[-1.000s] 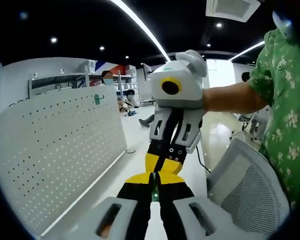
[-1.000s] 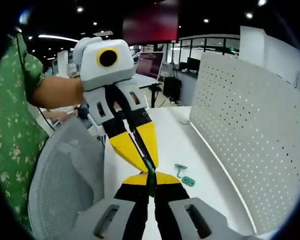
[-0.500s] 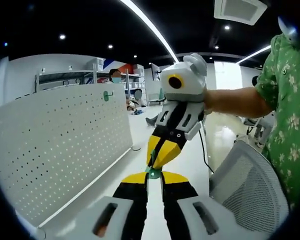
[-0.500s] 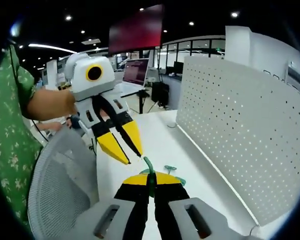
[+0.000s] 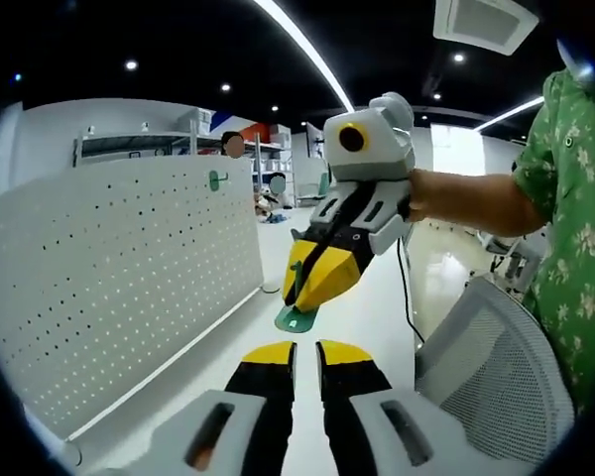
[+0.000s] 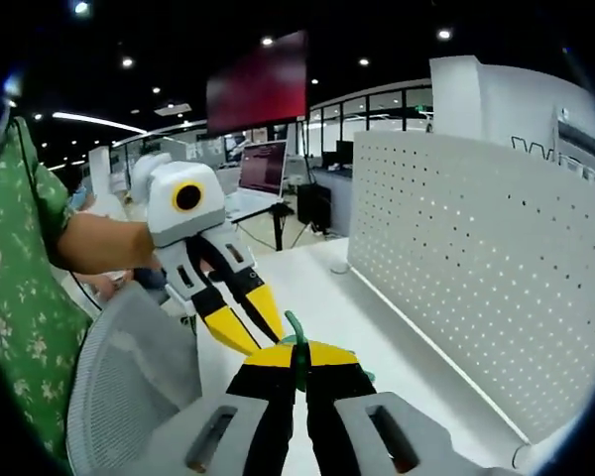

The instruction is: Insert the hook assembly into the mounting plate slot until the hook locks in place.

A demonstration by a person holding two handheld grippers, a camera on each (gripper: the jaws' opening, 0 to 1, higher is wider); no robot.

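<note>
Left gripper view: right gripper [image 5: 307, 297], frame centre, clamped on green hook piece [image 5: 296, 318]; left gripper [image 5: 305, 353] jaws slightly apart, empty. Pegboard [image 5: 129, 278] at left. Insertion judged not yet begun

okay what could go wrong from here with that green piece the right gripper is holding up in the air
1. The green hook piece is pinched only at its edge by the right gripper, above the white table; it could slip and drop.
2. The left gripper, jaws apart, sits very close beside it; a bump might knock the piece loose.
3. The pegboard stands off to one side, so there is a carry ahead.
</note>
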